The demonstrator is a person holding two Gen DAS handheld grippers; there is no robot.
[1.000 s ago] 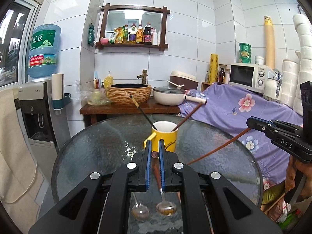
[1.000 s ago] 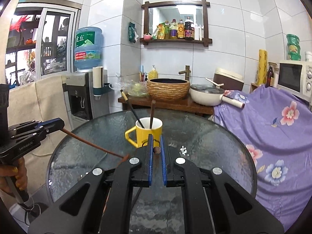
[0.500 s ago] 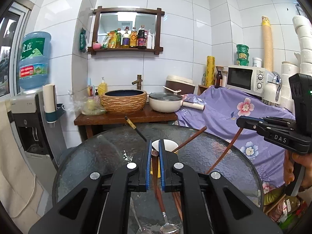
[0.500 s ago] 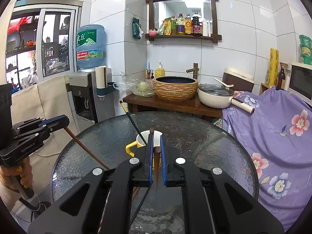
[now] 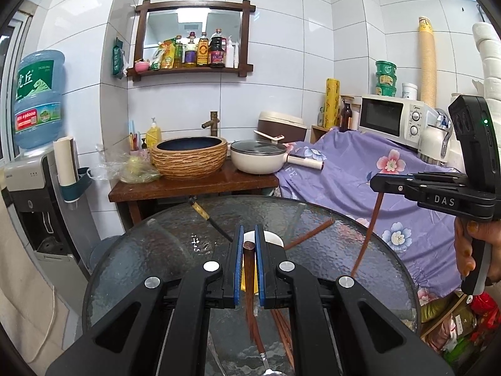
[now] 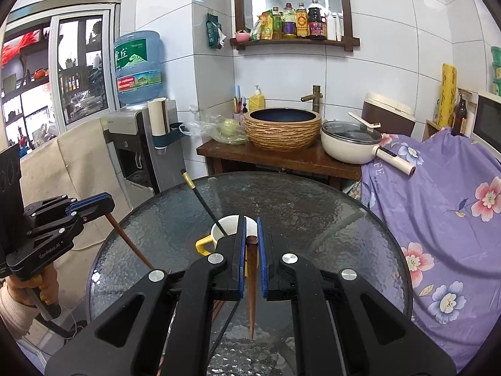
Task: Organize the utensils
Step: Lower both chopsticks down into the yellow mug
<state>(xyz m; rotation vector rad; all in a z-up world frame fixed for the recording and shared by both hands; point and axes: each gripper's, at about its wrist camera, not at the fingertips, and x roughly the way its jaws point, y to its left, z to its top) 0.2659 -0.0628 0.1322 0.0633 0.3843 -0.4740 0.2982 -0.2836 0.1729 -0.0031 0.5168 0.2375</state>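
Observation:
My left gripper [image 5: 249,246] is shut on a brown-handled spoon [image 5: 250,291] that hangs down, its metal bowl near the glass. My right gripper [image 6: 251,239] is shut on a brown chopstick [image 6: 251,285] that points down to the table. Each gripper also shows in the other view, the right [image 5: 380,185] and the left [image 6: 103,202]. A yellow mug [image 6: 225,230] stands mid-table just beyond both grippers. It holds a black chopstick [image 6: 203,202] and, in the left wrist view, a brown chopstick [image 5: 308,235]. More brown chopsticks [image 5: 283,332] lie on the glass under the left gripper.
The round glass table [image 5: 360,250] fills the foreground. Behind it a wooden stand [image 5: 194,185] carries a woven basin [image 5: 189,156] and a white pan [image 5: 260,156]. A purple floral cloth [image 6: 438,206] drapes furniture at right. A water dispenser [image 6: 137,144] stands at left.
Both grippers have risen and tilted downward, lifting the spoon and chopstick from slanting to nearly vertical. The mug has dropped behind the fingers in both views.

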